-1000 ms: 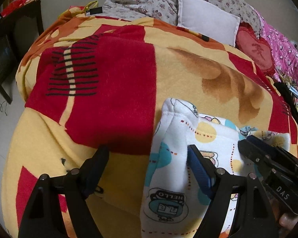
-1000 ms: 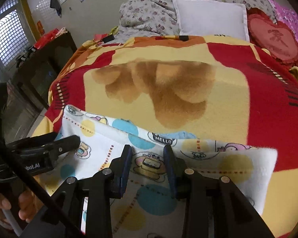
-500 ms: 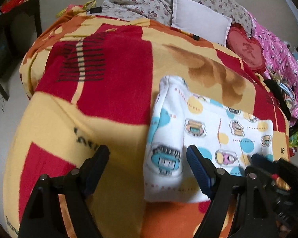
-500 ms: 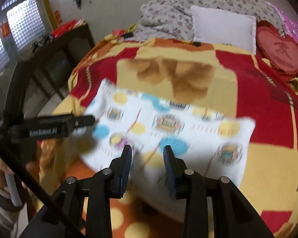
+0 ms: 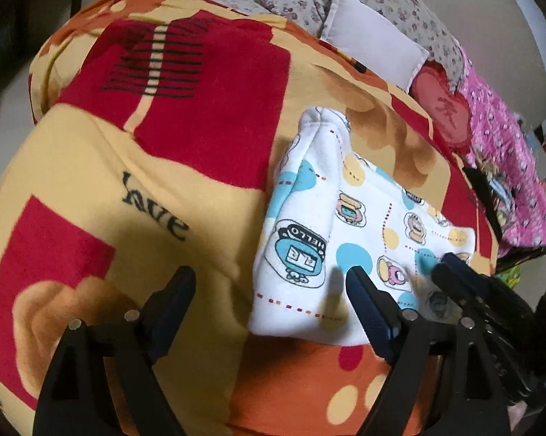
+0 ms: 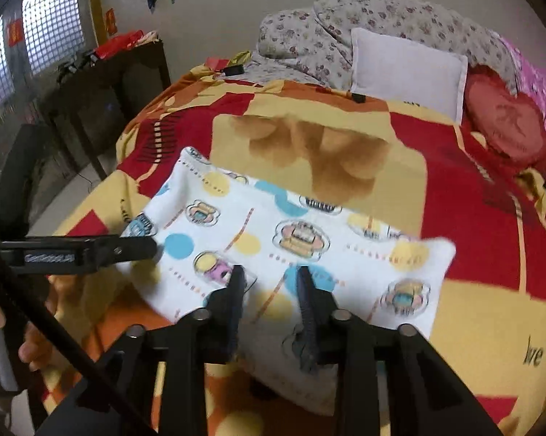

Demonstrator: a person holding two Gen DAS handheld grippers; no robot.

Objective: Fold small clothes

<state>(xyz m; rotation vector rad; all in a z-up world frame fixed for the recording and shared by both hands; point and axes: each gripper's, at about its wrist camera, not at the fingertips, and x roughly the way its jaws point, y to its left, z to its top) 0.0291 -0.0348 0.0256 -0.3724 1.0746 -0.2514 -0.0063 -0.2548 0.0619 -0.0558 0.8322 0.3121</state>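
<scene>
The cloth (image 5: pixel 349 225) lies folded on the blanket (image 5: pixel 186 167), and neither of my grippers pinches it. My left gripper (image 5: pixel 269 296) is opening wide over the cloth's near left corner, while my right gripper (image 6: pixel 269 290) is closing, empty, above its near edge. A pillow (image 6: pixel 405 71) sits well beyond the cloth.

Both grippers are pulling back off the folded cloth (image 5: pixel 345 225): it's lying farther ahead of the left gripper (image 5: pixel 269 309). Right gripper (image 6: pixel 269 290) jaws are closing, w/ cloth edge between them.
</scene>
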